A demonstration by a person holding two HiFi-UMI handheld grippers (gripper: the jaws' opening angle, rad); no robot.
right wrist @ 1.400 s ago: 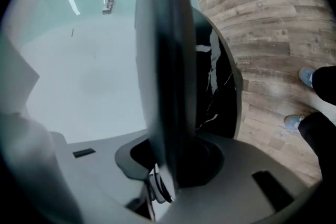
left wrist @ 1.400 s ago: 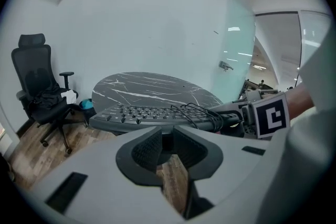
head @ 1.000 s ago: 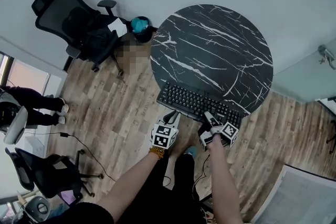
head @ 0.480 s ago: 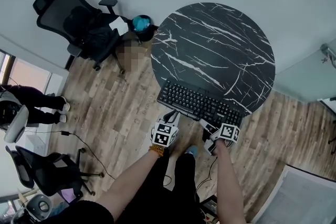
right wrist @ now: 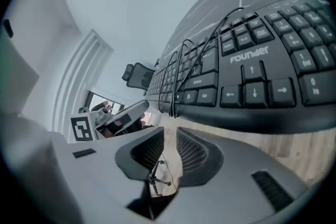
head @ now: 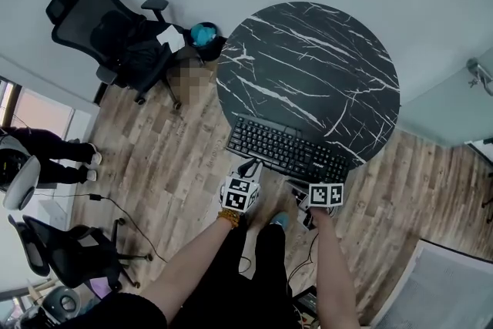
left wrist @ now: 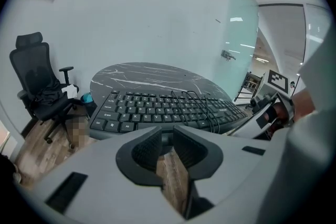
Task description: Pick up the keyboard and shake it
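A black keyboard (head: 285, 150) lies flat on the near edge of the round black marble table (head: 308, 50), with a thin black cable (left wrist: 202, 105) draped over its keys. My left gripper (head: 249, 166) hovers just short of the keyboard's front left edge. Its jaws (left wrist: 167, 136) stand a narrow gap apart, and only floor shows between them. My right gripper (head: 299, 189) sits below the keyboard's front right edge, clear of it. In the right gripper view the keyboard (right wrist: 252, 71) fills the upper right, and the right gripper (right wrist: 169, 136) has closing jaws with nothing between them.
A black office chair (head: 108, 31) with clothes on it and a teal object (head: 204, 35) stand at the far left of the table. A seated person's legs (head: 54, 154) and another chair (head: 62, 250) are at the left. A glass wall (head: 454, 104) is at the right.
My right gripper has drawn back from the keyboard's near edge toward me and turned, so its marker cube faces up. The left gripper and the keyboard have stayed in place.
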